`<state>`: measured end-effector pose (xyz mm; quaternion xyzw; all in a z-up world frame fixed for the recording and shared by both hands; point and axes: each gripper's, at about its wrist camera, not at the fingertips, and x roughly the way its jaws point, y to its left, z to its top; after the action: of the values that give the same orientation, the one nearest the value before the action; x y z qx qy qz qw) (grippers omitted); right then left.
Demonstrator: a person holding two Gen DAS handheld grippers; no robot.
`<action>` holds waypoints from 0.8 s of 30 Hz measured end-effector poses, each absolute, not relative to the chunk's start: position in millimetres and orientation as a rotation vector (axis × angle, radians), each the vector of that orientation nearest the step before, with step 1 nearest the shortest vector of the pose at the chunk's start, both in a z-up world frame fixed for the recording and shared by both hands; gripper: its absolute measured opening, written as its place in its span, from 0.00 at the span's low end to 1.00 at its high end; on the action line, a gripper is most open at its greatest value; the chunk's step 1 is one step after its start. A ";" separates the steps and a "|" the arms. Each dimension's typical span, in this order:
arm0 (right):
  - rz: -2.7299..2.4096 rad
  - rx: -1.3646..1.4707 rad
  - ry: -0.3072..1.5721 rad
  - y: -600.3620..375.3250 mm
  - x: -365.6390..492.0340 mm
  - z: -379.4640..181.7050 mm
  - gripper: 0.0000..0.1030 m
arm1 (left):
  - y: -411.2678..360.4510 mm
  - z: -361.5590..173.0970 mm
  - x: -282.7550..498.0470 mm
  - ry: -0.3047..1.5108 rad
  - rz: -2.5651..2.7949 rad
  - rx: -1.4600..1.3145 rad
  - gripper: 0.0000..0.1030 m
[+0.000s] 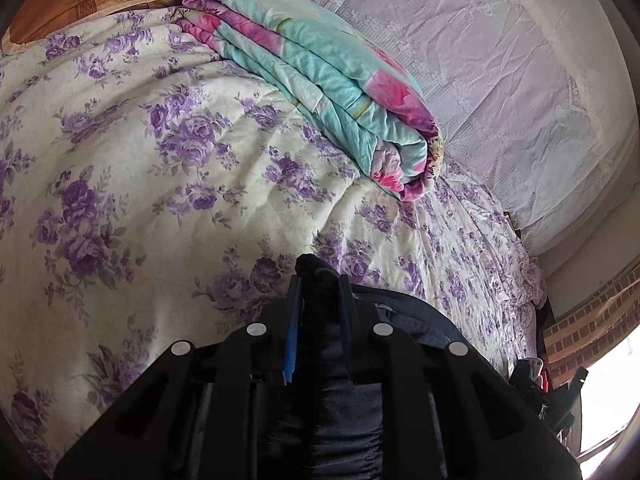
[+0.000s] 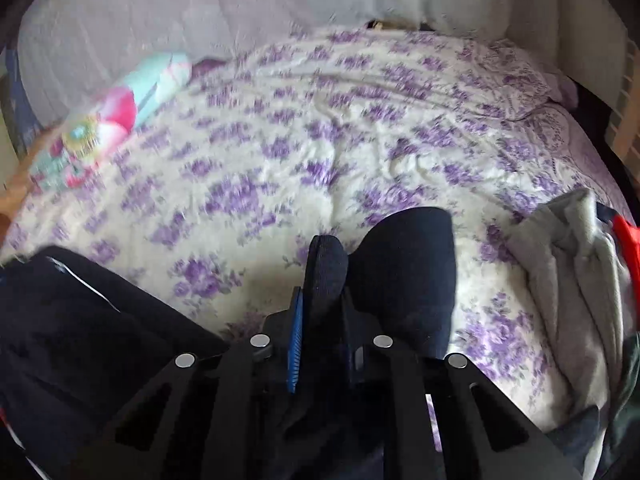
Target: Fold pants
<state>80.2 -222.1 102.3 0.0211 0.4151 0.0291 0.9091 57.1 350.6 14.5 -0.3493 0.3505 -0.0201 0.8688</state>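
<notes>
Both grippers pinch the dark pants [image 2: 404, 276] above the purple-flowered bedspread [image 1: 160, 184]. The left gripper [image 1: 320, 280] has its fingers narrow, clamped on a bunched fold; the right gripper [image 2: 322, 280] likewise grips a fold — more dark cloth hangs at lower left (somewhat blurred). A folded turquoise quilt [image 1: 320, 80] lies beyond, and grey clothing [image 2: 568, 264] to the right.

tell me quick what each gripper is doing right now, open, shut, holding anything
Left gripper: shut on the dark pants.
Right gripper: shut on a fold of the dark pants.
</notes>
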 end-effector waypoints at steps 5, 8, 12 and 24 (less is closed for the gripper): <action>-0.034 0.375 0.716 -344.8 -20.6 127.1 0.16 | 349.2 14.3 56.8 0.734 -0.036 -0.719 0.17; -0.113 0.573 0.870 -408.1 -70.9 77.1 0.32 | 345.8 14.6 58.0 0.742 -0.027 -0.698 0.17; -0.133 0.631 0.843 -426.2 -112.9 59.3 0.39 | 343.6 13.2 58.6 0.753 -0.020 -0.684 0.18; -0.029 0.481 0.876 -406.1 25.5 66.3 0.54 | 350.9 4.3 59.5 0.772 -0.048 -0.737 0.19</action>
<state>25.5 -406.1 66.3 0.2306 0.4200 -0.0140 0.8776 59.5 350.9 4.3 -0.3514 0.3679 -0.0228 0.8606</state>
